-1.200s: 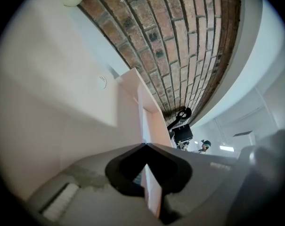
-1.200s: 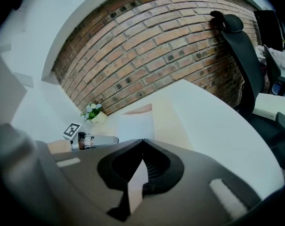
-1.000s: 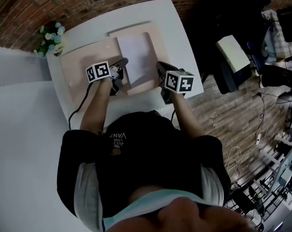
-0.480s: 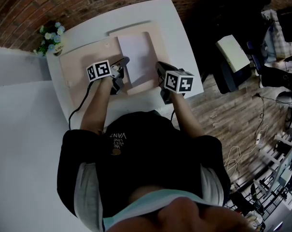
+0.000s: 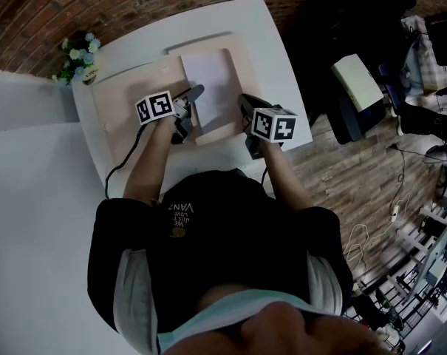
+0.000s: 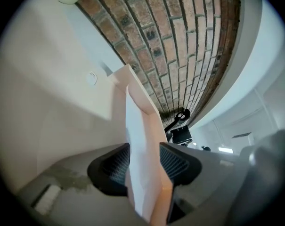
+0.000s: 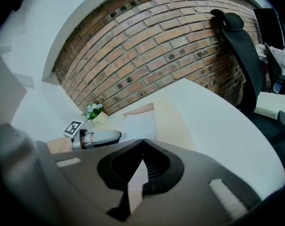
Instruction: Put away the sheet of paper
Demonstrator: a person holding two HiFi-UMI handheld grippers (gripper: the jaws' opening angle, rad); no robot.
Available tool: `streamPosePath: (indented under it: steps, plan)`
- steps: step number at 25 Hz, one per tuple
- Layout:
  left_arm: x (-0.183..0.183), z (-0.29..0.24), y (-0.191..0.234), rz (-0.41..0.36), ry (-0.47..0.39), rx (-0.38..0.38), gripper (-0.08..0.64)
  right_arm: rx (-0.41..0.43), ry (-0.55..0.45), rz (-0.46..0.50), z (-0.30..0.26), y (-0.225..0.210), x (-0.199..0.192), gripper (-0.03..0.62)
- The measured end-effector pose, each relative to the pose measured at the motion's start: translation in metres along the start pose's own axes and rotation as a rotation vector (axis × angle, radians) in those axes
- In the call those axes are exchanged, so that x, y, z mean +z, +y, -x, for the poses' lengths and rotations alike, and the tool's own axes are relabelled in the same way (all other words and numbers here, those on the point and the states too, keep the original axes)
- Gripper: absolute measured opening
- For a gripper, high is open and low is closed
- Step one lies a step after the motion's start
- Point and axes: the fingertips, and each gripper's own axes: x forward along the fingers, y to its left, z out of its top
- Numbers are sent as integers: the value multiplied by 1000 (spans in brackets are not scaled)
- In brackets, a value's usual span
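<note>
Since the earlier frames the left gripper has been shifted slightly toward 1 o'clock and its jaws have just been opened; the edges of the sheet of paper and the beige folder are seen between the parted pads. The sheet is laid on the folder's 3 o'clock half on the white table. The right gripper is clamped on the folder's 3 o'clock edge
</note>
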Motion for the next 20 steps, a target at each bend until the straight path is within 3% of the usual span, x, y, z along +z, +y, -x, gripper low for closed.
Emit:
streamPosePath:
  steps: [4,7,10,20]
  plan:
    - [-3,-5,-2,-43,40,45,281,1,-1,1,-1,1,0,-2]
    - [-8,-9,-5,-122,86,85,339,1,-2,-3,-2,1,1,-2]
    - [-10,-11,-6,-164,105,100,350,3,-3,-1,-2,2,1,-2]
    - [-12,-4,-6,-187,128,143,379,10,-6,1,0,5,2,-2]
